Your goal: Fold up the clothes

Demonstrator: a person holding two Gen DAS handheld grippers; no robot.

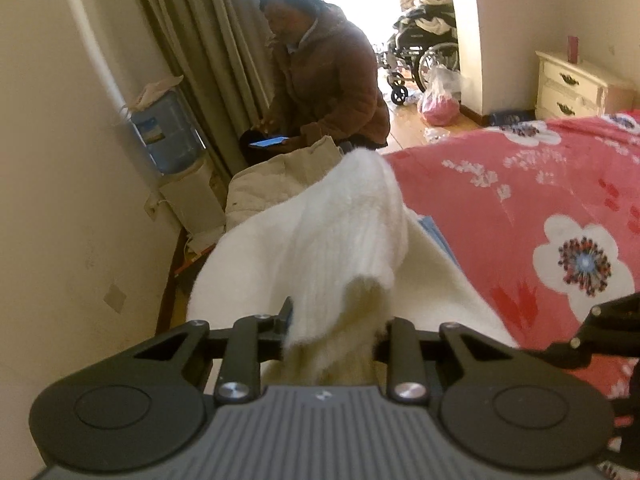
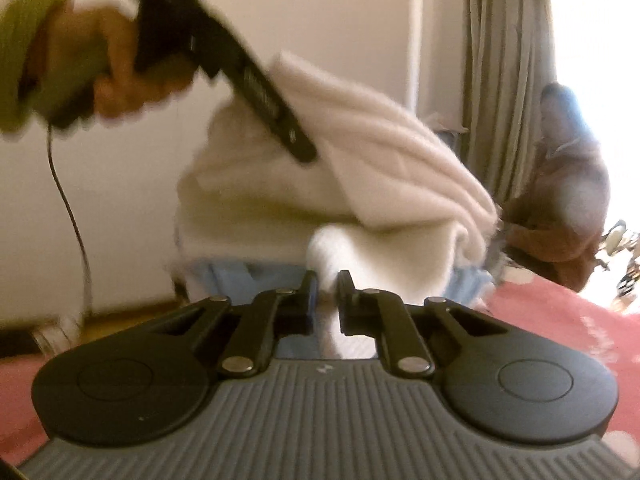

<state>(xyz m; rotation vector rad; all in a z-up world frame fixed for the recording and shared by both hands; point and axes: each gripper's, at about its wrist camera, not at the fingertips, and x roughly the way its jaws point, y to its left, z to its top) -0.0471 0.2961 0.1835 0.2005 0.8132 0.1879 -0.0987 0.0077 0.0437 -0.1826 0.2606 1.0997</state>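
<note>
A white knit sweater (image 1: 320,236) lies at the edge of the bed with the pink floral cover (image 1: 540,208). My left gripper (image 1: 336,320) has a fold of the sweater draped between its jaws and lifted; the fabric hides the fingertips. In the right wrist view the sweater (image 2: 360,160) is bunched and raised. My right gripper (image 2: 327,280) is shut on a white fold of it. The left gripper (image 2: 296,140) shows there too, held by a hand (image 2: 112,64) and pushed into the sweater. Light blue fabric (image 2: 224,280) lies under the sweater.
A beige garment (image 1: 272,176) lies beyond the sweater. A person in a brown coat (image 1: 328,76) sits by the curtain (image 1: 208,40) with a phone. A water dispenser (image 1: 172,144) stands at the wall. A wheelchair (image 1: 424,52) and a white nightstand (image 1: 568,84) stand further back.
</note>
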